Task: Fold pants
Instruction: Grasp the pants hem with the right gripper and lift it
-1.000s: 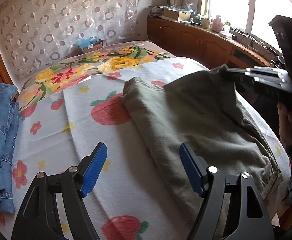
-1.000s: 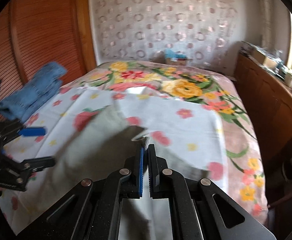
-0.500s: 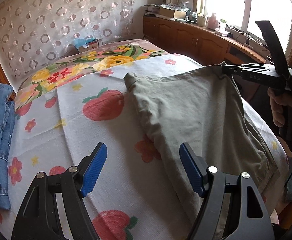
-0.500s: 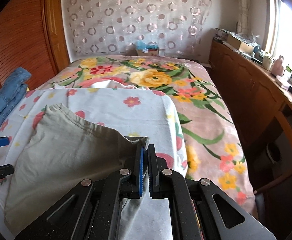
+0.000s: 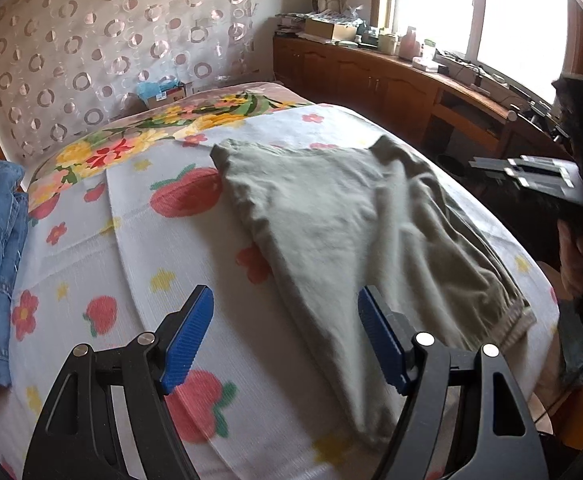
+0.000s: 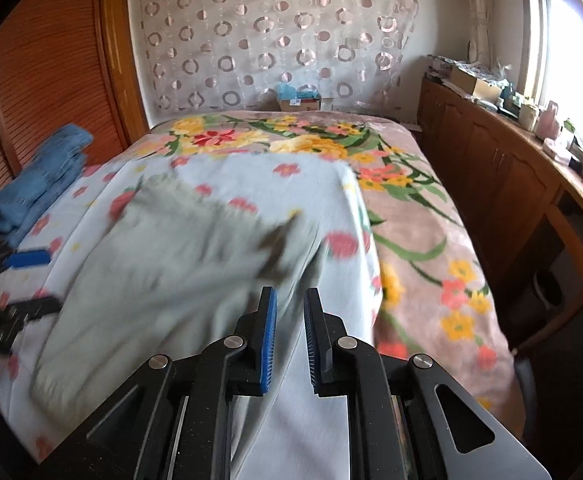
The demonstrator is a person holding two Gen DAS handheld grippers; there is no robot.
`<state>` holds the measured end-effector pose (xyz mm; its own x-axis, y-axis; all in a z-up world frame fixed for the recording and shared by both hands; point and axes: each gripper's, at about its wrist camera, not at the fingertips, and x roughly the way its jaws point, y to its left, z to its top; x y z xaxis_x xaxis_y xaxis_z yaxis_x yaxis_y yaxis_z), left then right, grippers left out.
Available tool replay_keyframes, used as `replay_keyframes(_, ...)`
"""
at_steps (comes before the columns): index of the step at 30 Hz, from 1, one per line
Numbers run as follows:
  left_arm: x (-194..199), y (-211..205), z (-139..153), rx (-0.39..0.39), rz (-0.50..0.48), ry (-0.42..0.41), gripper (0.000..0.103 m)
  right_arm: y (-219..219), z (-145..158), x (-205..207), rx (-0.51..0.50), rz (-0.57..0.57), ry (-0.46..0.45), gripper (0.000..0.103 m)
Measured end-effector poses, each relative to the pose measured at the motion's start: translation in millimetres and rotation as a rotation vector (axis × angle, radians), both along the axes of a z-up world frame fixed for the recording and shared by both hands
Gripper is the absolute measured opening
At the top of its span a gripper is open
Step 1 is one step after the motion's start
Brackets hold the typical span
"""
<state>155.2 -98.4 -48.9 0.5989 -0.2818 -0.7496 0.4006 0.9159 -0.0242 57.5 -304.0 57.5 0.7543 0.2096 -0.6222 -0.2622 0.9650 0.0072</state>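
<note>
The olive-grey cotton pants (image 5: 331, 216) lie on the strawberry-print white sheet (image 5: 195, 264). The right gripper (image 6: 290, 300), jaws just opening, grasps nothing. The left gripper (image 5: 285, 316) gapes wide, empty.

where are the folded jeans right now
The folded jeans lie at the bed's left edge in both wrist views, beside the strawberry sheet, by the wooden wardrobe.

Daylight floods in from the window (image 5: 479, 12), blown out to pure white glare. Fisheye bending curves the walls and darkens the corners. The right wrist view smears the grey pants (image 6: 179, 252) with motion blur
</note>
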Motion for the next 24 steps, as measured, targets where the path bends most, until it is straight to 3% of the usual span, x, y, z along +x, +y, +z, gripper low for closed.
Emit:
replay_keyframes(9, -33, -4, -9, 0.000, -0.022, 0.012, 0.076, -6, -9, -72, 0.017, 0.035, 0.046, 0.014)
replay_keyframes(18, -50, -5, -18, 0.005, -0.023, 0.030, 0.076, -8, -9, -91, 0.016, 0.051, 0.067, 0.014)
replay_keyframes(24, -51, -2, -26, -0.006, -0.008, 0.054, 0.076, -9, -12, -92, -0.006, 0.052, 0.079, 0.020)
